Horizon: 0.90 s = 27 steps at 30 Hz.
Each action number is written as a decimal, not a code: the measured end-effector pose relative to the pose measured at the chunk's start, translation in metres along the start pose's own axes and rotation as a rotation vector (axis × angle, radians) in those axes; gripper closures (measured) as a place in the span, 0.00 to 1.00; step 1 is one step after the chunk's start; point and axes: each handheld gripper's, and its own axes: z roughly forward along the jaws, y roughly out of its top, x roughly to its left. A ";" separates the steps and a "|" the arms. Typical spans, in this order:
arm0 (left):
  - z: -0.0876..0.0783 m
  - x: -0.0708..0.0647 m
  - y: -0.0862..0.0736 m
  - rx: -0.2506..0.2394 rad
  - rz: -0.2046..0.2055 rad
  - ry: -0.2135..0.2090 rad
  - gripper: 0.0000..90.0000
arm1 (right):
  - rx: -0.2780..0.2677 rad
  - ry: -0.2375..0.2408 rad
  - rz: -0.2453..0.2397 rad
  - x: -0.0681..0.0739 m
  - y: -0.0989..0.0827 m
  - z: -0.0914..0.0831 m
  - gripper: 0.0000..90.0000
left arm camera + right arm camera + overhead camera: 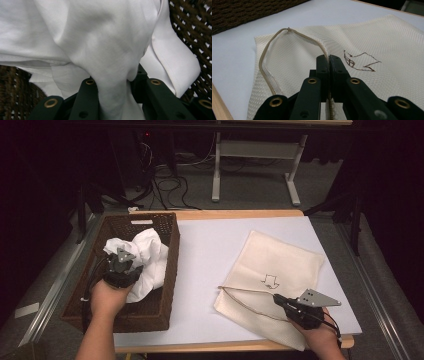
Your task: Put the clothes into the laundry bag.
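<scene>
Gripping white cloth (145, 262) in the basket (170, 270), the left gripper (122, 265) risks snagging wicker; the right gripper (292, 307), jaws clamped on the mesh bag's (280, 265) zipper edge on the worktop (205, 255), could slip.

Layout: basket left, mesh bag right on the desk.
Basket (165, 270) sits at the desk's (210, 250) left edge with cloth (147, 260) in it; mesh bag (270, 270) lies toward the right-front corner, well apart from the basket.
</scene>
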 end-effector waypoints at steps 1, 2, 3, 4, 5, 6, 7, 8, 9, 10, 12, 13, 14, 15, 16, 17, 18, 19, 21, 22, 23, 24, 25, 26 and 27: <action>-0.002 0.000 0.000 -0.017 -0.001 0.001 0.83 | 0.000 0.000 0.000 0.000 0.000 0.000 0.97; -0.003 0.000 -0.001 -0.030 0.003 0.006 0.83 | 0.000 -0.001 0.000 0.000 0.000 0.000 0.97; -0.005 -0.001 -0.001 -0.044 0.005 0.012 0.83 | -0.001 -0.001 -0.001 0.000 0.000 0.000 0.97; -0.006 -0.002 -0.001 -0.060 0.006 0.016 0.83 | 0.000 0.000 -0.002 0.000 0.000 0.000 0.97; -0.008 -0.002 -0.001 -0.077 0.014 0.022 0.83 | -0.001 -0.002 -0.001 0.000 0.000 0.000 0.97; -0.010 -0.003 -0.001 -0.100 0.015 0.026 0.83 | -0.001 -0.003 0.000 0.001 0.000 0.000 0.97; -0.012 -0.003 -0.001 -0.116 0.018 0.030 0.83 | 0.000 -0.002 0.000 0.001 0.000 0.000 0.97; -0.014 -0.003 -0.001 -0.134 0.019 0.035 0.83 | 0.000 -0.002 0.001 0.001 0.000 0.000 0.97; -0.016 -0.003 -0.002 -0.152 0.020 0.041 0.83 | 0.001 -0.002 0.001 0.001 0.000 0.000 0.97; -0.018 -0.003 -0.002 -0.171 0.019 0.043 0.83 | 0.000 -0.002 -0.001 0.000 0.000 0.000 0.97; -0.021 -0.003 -0.003 -0.206 0.018 0.043 0.83 | 0.002 -0.002 0.004 0.001 0.000 0.000 0.97; -0.023 -0.004 -0.003 -0.222 0.019 0.047 0.83 | 0.004 -0.003 0.004 0.001 0.000 0.000 0.97; -0.024 -0.004 -0.003 -0.234 0.021 0.053 0.83 | 0.003 -0.001 0.004 0.001 0.000 0.000 0.97; -0.025 -0.004 -0.003 -0.248 0.022 0.056 0.83 | 0.004 -0.003 0.003 0.001 0.000 0.000 0.97; -0.027 -0.005 -0.004 -0.261 0.023 0.064 0.83 | 0.004 -0.002 0.001 0.001 0.000 0.000 0.97; -0.028 -0.005 -0.004 -0.277 0.021 0.071 0.83 | 0.003 -0.002 0.004 0.001 0.000 0.000 0.97; -0.030 -0.005 -0.005 -0.293 0.018 0.077 0.83 | 0.004 -0.002 0.002 0.001 0.000 0.000 0.97; -0.032 -0.004 -0.005 -0.313 0.012 0.084 0.83 | 0.006 -0.003 0.000 0.001 0.000 0.000 0.97; -0.035 -0.003 -0.007 -0.346 -0.001 0.097 0.83 | 0.004 -0.004 0.001 0.001 0.000 0.001 0.97; -0.037 -0.002 -0.007 -0.359 -0.008 0.099 0.83 | 0.004 -0.005 0.003 0.002 0.000 0.001 0.97; -0.039 -0.002 -0.008 -0.375 -0.014 0.100 0.83 | 0.004 -0.005 0.002 0.002 0.000 0.001 0.97; -0.040 -0.002 -0.009 -0.393 -0.017 0.106 0.83 | 0.004 -0.005 -0.001 0.001 0.000 0.001 0.97; -0.042 -0.002 -0.010 -0.414 -0.017 0.113 0.83 | 0.003 -0.006 0.002 0.002 0.000 0.001 0.97; -0.044 -0.002 -0.010 -0.437 -0.020 0.120 0.83 | 0.002 -0.007 0.002 0.002 -0.001 0.001 0.97; -0.046 -0.002 -0.011 -0.457 -0.020 0.127 0.83 | 0.001 -0.008 0.002 0.002 0.000 0.000 0.97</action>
